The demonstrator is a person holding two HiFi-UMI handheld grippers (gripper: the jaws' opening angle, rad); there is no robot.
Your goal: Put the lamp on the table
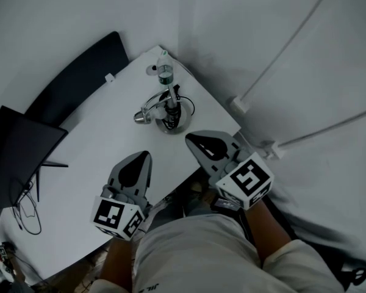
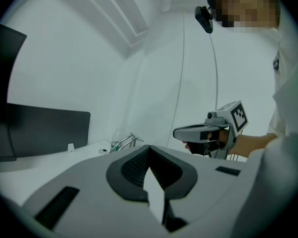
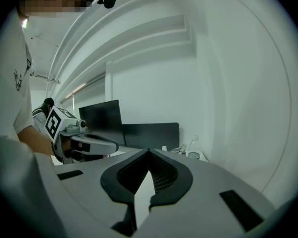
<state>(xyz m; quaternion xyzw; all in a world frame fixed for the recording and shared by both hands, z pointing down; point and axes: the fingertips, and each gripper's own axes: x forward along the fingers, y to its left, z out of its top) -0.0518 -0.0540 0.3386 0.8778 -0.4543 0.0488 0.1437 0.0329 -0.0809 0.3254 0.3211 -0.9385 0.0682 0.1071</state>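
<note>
The lamp, a silver desk lamp with a folded arm and a round base, stands on the white table near its far right corner. Its arm also shows small in the left gripper view and the right gripper view. A clear water bottle stands just behind it. My left gripper hovers over the table's near part, shut and empty. My right gripper hangs over the table's right edge, a short way from the lamp's base, shut with nothing in it.
A dark monitor stands at the table's left, with loose cables by it. A dark panel runs along the table's far side. White cable conduits and a socket sit on the wall to the right. A small white clip lies at the far edge.
</note>
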